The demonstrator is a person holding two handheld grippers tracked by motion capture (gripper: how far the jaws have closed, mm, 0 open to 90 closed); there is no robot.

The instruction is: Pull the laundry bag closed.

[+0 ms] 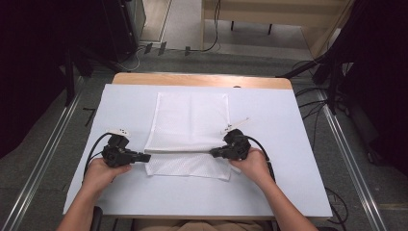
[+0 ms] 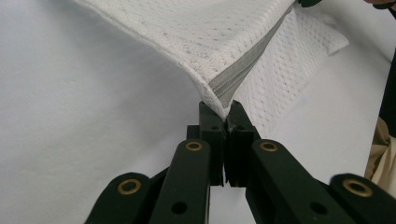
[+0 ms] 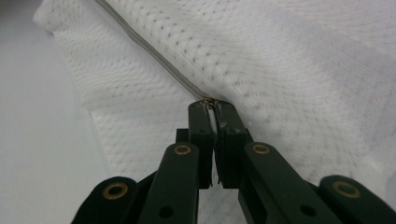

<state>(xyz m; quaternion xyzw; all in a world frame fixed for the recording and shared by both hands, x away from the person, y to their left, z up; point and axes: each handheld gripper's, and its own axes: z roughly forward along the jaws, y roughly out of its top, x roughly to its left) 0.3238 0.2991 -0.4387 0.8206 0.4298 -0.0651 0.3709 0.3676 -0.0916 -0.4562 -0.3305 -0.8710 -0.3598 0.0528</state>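
the person is standing at the worktop with a white mesh bag lying flat in the middle of it, and is working on the grey zipper that runs across the bag's near part. the left gripper is pinching the zipper's end at the bag's left edge, its fingers closed tight on the fabric there and lifting that corner a little off the sheet. the right gripper is at the bag's right side, its fingers clamped on what looks like the small brass zipper pull. so both holds are made and the zipper line is being drawn taut between them; judging by that, the sliding itself is what remains, though i cannot tell whether the teeth are joined or parted along the run. i am seeing no brand, label or readable writing on the bag or the grippers.
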